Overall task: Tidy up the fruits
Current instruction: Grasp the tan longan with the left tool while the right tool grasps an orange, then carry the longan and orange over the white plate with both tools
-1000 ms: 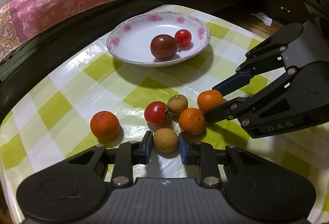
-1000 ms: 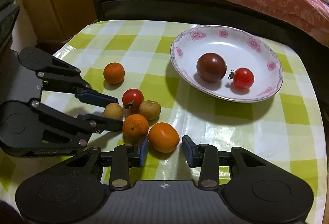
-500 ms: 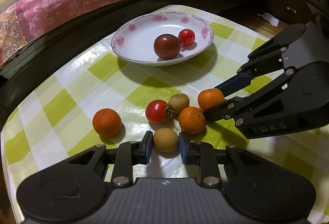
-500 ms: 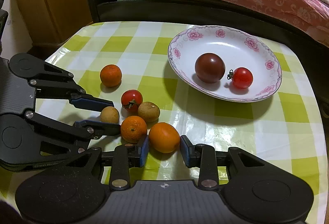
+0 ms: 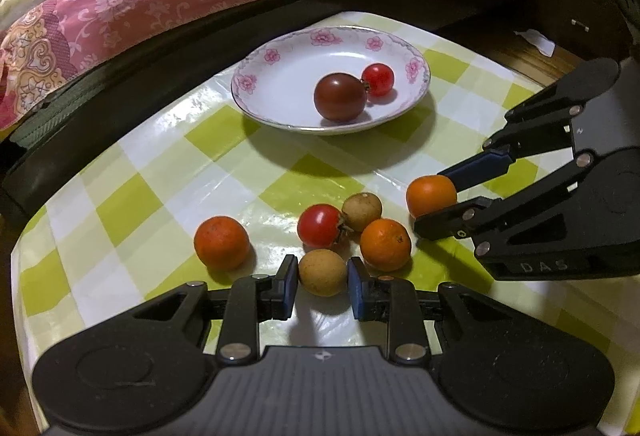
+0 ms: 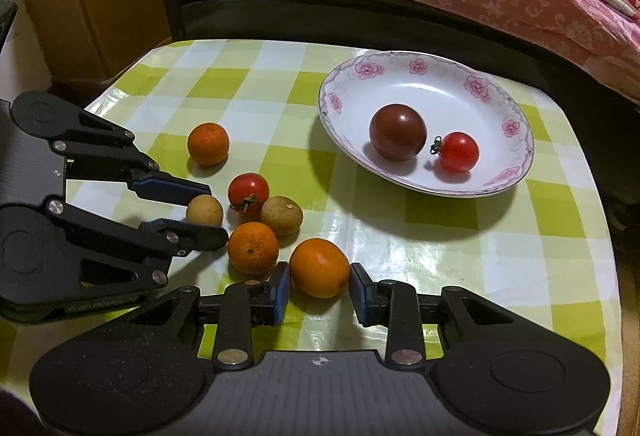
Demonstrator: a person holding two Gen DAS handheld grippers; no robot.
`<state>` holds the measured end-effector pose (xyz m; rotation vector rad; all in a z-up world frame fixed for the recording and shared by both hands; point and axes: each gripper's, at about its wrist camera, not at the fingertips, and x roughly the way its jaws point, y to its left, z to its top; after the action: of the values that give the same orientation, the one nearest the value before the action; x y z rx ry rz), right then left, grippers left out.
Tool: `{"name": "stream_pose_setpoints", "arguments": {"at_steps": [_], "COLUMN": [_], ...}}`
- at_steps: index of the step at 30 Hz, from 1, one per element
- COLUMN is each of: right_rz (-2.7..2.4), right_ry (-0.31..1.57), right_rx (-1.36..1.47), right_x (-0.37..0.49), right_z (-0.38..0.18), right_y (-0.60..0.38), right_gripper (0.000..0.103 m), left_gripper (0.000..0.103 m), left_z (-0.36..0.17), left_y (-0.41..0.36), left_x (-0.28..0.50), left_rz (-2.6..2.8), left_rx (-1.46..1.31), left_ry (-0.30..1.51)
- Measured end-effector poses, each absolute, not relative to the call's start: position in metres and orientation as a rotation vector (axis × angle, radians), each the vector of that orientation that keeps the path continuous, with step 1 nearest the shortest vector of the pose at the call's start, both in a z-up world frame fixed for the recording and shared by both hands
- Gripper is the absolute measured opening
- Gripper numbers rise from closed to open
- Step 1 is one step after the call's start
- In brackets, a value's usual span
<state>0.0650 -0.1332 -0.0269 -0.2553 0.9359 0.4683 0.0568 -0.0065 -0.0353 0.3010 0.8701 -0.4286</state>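
Judging by the layout, sorting is barely begun — only two tomatoes [image 6: 398,132] lie in the plate [image 6: 472,85], while six fruits remain on the tabletop [image 6: 460,256]. The left claw [image 5: 322,282] is spread around a longan [image 5: 322,272], apparently not yet clenched; the right claw [image 6: 318,286] is likewise spread around an orange [image 6: 319,268].

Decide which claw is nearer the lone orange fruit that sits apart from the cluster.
Left. The left claw is just beside the lone orange fruit, straddling a brown fruit next to it. The right claw is across the cluster, around another orange fruit.
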Motion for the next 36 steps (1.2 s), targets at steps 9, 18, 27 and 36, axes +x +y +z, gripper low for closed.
{"name": "stream_pose_setpoints", "arguments": {"at_steps": [9, 18, 27, 36], "right_rz": [0.456, 0.437, 0.406, 0.348], "right_ry": [0.923, 0.898, 0.867, 0.823], "right_rx": [-0.253, -0.228, -0.2, -0.171], "right_x": [0.063, 0.069, 0.079, 0.101], "right_z": [-0.024, -0.015, -0.004, 0.004], "right_y": [-0.134, -0.14, -0.149, -0.159], "right_gripper": [0.028, 0.028, 0.028, 0.028], "left_gripper": [0.035, 0.035, 0.035, 0.035], "left_z": [-0.027, -0.02, -0.016, -0.008], "left_y": [-0.008, -0.011, -0.014, -0.024], "left_x": [0.06, 0.067, 0.075, 0.099], "left_rz": [-0.428, -0.428, -0.427, -0.412], "left_rx": [0.286, 0.271, 0.254, 0.25], "left_ry": [0.853, 0.833, 0.816, 0.776]}}
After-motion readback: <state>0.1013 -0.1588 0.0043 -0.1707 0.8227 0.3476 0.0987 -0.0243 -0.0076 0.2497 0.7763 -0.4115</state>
